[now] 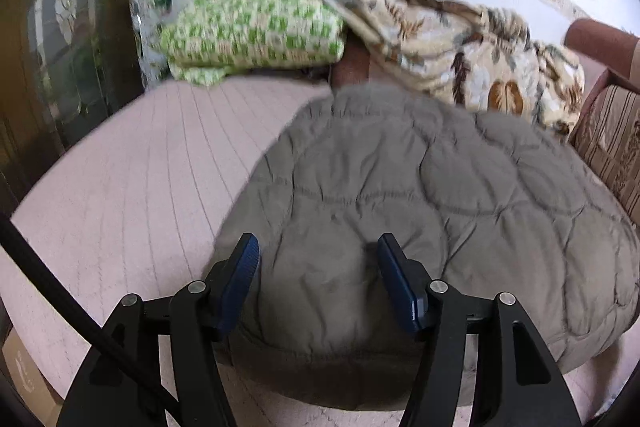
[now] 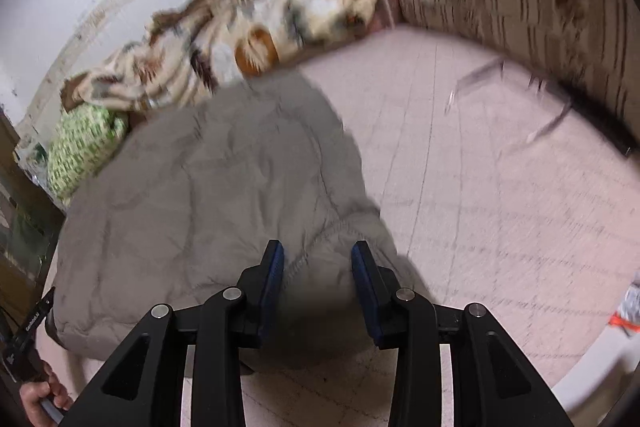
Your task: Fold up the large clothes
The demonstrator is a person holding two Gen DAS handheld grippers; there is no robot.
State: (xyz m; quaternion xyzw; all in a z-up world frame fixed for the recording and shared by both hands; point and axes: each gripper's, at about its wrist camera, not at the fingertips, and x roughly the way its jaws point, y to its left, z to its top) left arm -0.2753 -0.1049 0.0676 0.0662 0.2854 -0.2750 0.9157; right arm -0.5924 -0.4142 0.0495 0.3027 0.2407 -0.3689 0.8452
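Grey quilted jacket on the pink bed cover, both grippers at its near hem, seemingly ready to lift a fold.

Padding bulges between the left gripper jaws, which stand apart; the right gripper clamps a stitched corner. Next, I judge, the left must close before both carry the hem forward. Bare cover lies left of the left gripper and right of the right; blankets crowd ahead.

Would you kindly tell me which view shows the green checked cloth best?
The left wrist view: the green checked cloth lies large and fairly sharp by the wall. The right wrist view shows it small and blurred at its left edge.
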